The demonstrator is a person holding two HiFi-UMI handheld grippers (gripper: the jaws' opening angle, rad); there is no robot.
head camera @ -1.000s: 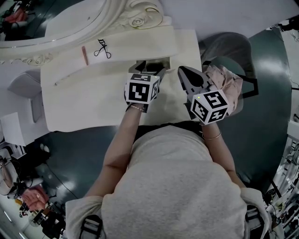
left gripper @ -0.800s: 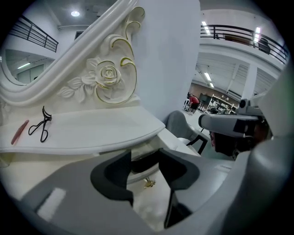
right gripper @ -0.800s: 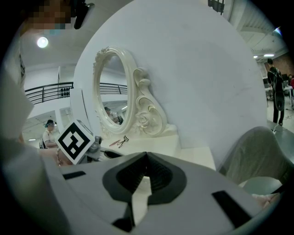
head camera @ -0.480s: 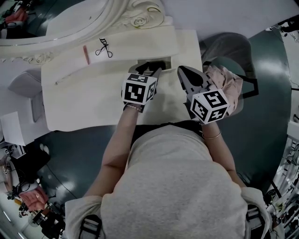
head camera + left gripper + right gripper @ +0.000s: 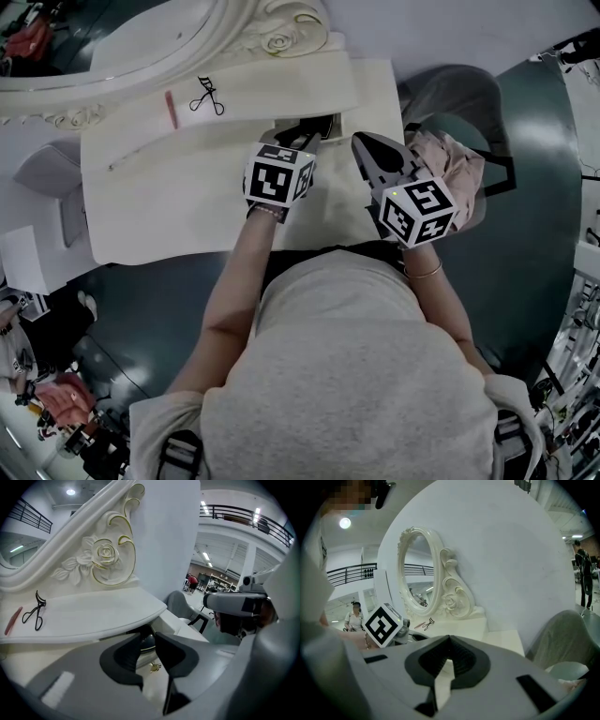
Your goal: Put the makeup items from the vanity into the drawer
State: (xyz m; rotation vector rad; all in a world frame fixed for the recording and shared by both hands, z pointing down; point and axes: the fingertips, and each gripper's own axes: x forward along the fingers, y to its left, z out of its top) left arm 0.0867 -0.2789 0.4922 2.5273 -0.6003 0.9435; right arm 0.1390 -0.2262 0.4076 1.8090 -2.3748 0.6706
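**Left gripper closes on a dark round item under the vanity shelf**

The left gripper (image 5: 298, 136) points down into a dark recess (image 5: 311, 123) that opens under the front edge of the raised shelf (image 5: 272, 89) of the white vanity (image 5: 187, 202). Its jaws have just been closing. In the left gripper view a dark round item (image 5: 146, 641) with a pale lower part sits between them, and both pads look pressed against its sides. Just below the jaw tips, on the pale surface, lies a small gold fitting (image 5: 153, 667); what it is cannot be told.

The right gripper (image 5: 361, 142) hovers just to the right of the left one, over the right end of the vanity top. It points forward at a shallow downward slant. Its jaws are drawn together to a thin slit, with nothing between them.

Two makeup items lie on the shelf, beyond the left gripper and well to its left. The black eyelash curler (image 5: 206, 97) lies flat. The thin pink stick (image 5: 171, 110) lies just to the left of the curler, apart from it. Behind them rises the carved frame of the oval mirror (image 5: 281, 33).

To the right of the right gripper stands a chair with a pinkish cloth (image 5: 450, 159) on it.
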